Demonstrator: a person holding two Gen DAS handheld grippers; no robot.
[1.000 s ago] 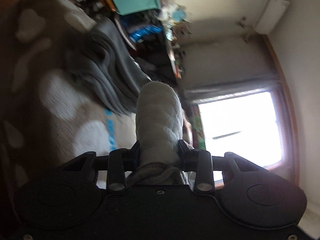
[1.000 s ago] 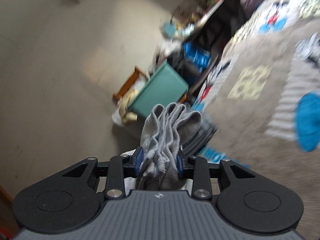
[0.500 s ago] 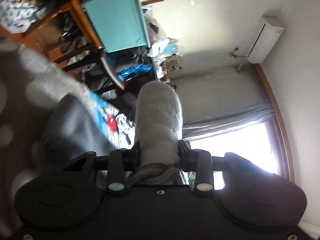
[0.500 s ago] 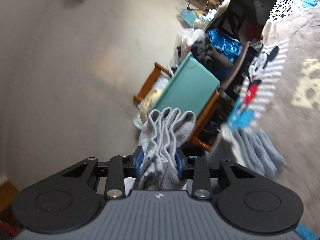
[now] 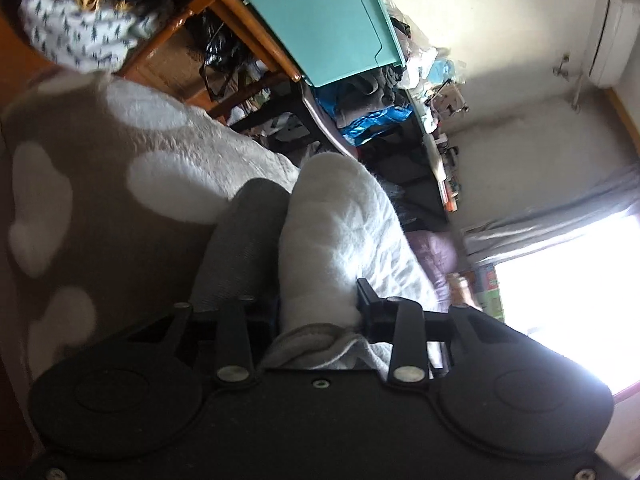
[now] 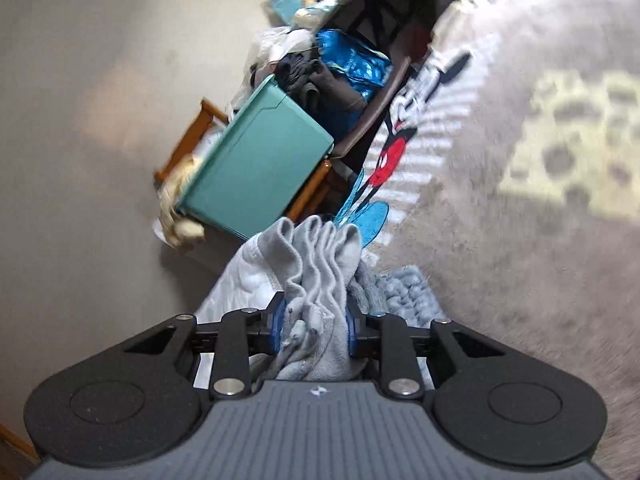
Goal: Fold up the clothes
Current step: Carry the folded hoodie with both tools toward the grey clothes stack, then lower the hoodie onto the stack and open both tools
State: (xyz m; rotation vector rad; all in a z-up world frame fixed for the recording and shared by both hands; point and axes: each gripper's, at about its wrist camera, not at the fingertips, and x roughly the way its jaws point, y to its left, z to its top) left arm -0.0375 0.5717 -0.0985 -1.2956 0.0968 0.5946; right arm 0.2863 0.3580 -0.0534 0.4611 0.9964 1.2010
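A grey garment is held by both grippers. My left gripper (image 5: 318, 300) is shut on a thick pale fleece fold of the garment (image 5: 340, 232), with a darker grey ribbed part (image 5: 240, 248) beside it on the left. My right gripper (image 6: 314, 322) is shut on a bunched, pleated grey edge of the garment (image 6: 316, 260); a white quilted lining (image 6: 248, 276) hangs to the left of it. Both hold the cloth above a brown bedspread with white patches (image 5: 80, 184) and a cartoon print (image 6: 520, 160).
A teal box (image 5: 320, 16) sits on a wooden chair (image 5: 224, 12) beside the bed; it also shows in the right wrist view (image 6: 256, 164). Cluttered shelves with a blue bag (image 6: 352, 68) stand behind. A bright window (image 5: 568, 300) and a wall air conditioner (image 5: 612, 20) are at the right.
Both grippers have swung with the garment still held. The bedspread now fills more of both views, and the garment's hanging part has come close under the grippers.
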